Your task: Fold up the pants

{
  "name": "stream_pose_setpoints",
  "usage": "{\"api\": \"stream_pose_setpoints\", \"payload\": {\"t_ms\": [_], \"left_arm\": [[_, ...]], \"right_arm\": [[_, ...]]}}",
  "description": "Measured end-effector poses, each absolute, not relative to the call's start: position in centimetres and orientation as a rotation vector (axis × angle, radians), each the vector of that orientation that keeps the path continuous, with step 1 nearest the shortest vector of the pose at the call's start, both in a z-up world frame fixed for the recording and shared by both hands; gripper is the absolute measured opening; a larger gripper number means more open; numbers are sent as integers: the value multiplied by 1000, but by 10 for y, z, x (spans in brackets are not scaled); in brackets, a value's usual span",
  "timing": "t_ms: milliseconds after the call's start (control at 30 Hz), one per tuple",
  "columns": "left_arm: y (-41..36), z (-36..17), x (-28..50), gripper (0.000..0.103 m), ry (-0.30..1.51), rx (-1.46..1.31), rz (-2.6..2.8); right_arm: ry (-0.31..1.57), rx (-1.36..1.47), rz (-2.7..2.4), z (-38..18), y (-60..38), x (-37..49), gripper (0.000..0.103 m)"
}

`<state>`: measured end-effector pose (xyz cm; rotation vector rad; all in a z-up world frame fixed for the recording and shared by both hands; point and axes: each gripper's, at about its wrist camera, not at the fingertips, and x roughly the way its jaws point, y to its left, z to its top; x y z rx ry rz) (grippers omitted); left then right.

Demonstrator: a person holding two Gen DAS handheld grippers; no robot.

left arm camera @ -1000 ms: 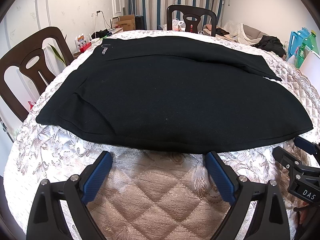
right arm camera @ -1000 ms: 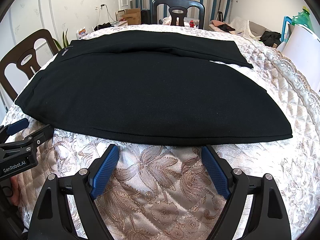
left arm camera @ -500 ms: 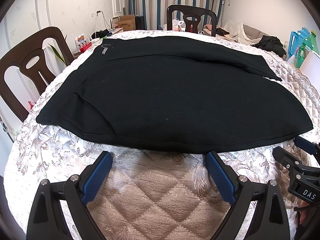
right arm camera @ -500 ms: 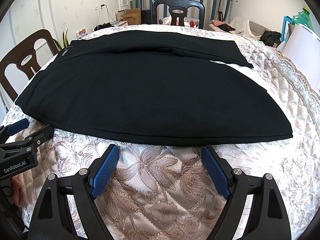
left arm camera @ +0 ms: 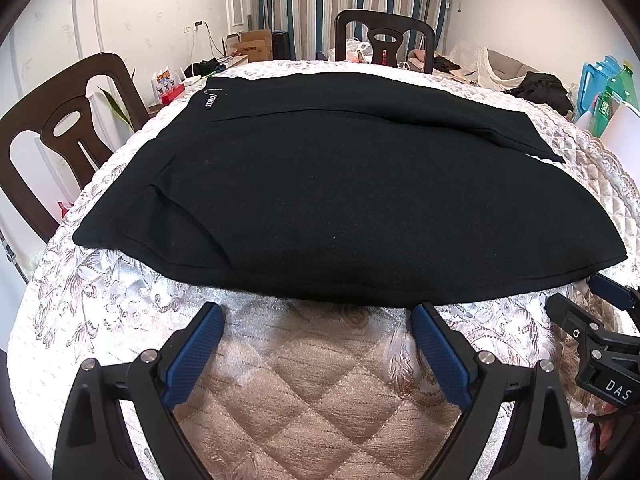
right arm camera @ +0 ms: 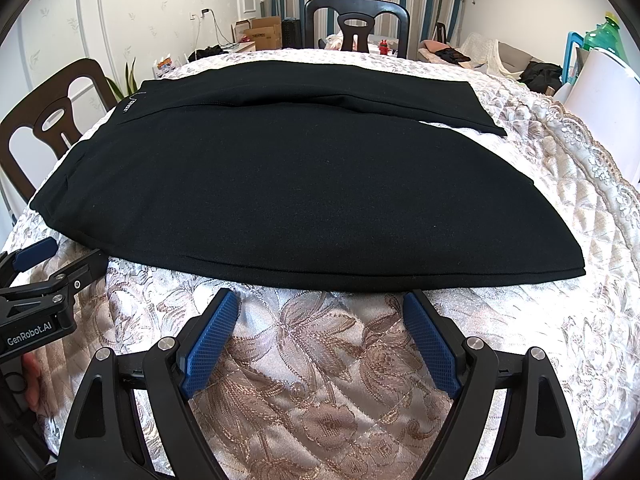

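Note:
Black pants (left arm camera: pixel 340 184) lie spread flat across the round table, waistband with a small white label at the far left, legs running right; they also fill the right wrist view (right arm camera: pixel 304 184). My left gripper (left arm camera: pixel 318 316) is open and empty, just short of the pants' near edge. My right gripper (right arm camera: pixel 320 304) is open and empty, also just short of the near edge. The right gripper shows at the right edge of the left wrist view (left arm camera: pixel 588 312); the left gripper shows at the left edge of the right wrist view (right arm camera: pixel 60 260).
The table wears a quilted floral cloth (left arm camera: pixel 320 392). Dark wooden chairs stand at the left (left arm camera: pixel 60 132) and the far side (left arm camera: pixel 384 36). Bottles and a white board (right arm camera: pixel 600 92) sit at the right. Boxes and clutter lie beyond the table.

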<state>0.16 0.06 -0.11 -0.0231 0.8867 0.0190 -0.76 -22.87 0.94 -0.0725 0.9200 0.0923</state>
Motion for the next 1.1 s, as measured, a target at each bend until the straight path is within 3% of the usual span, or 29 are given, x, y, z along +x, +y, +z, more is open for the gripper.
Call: {"api": "stream_pose_setpoints", "payload": {"t_ms": [800, 1100], "left_arm": [[5, -2, 2, 96, 891, -16, 3], [23, 11, -1, 96, 973, 5, -204]], "right_arm": [[923, -73, 94, 9, -232, -8, 85], [980, 11, 232, 17, -245, -3, 85]]}}
